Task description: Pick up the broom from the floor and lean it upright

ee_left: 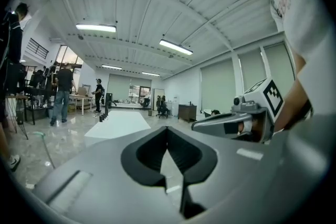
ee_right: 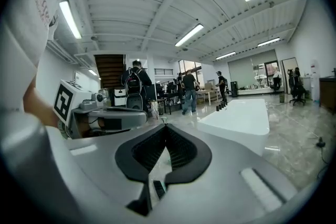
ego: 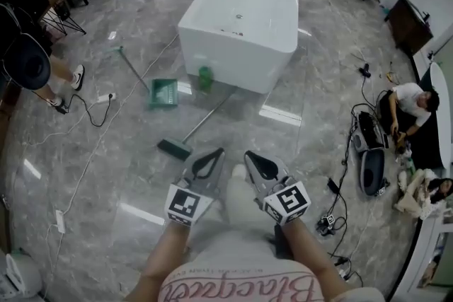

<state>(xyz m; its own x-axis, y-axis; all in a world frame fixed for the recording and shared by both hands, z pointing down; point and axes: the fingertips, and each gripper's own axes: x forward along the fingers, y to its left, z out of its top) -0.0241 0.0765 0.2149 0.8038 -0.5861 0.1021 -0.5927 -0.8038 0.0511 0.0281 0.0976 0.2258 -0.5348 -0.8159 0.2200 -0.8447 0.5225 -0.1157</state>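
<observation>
Green-headed broom with a grey handle [ego: 202,122] lies flat on the grey marble floor [ego: 106,180], ahead of both claws. Its long axis runs diagonally, head near-left, handle tip by the white bathtub [ego: 241,18]. Left claw [ego: 206,165] is nearer the head, right claw [ego: 262,167] beside it. Both are closed and empty.

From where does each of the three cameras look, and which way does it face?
Head view: on the person's head, facing steeply down at the floor, broom and bathtub; both forearms, left gripper and right gripper show.
Left gripper view: on the left gripper, facing along its shut jaws toward the bathtub; the right gripper shows at right.
Right gripper view: on the right gripper, along its shut jaws toward the bathtub; the left gripper shows at left.
Shared: all three see the bathtub.
</observation>
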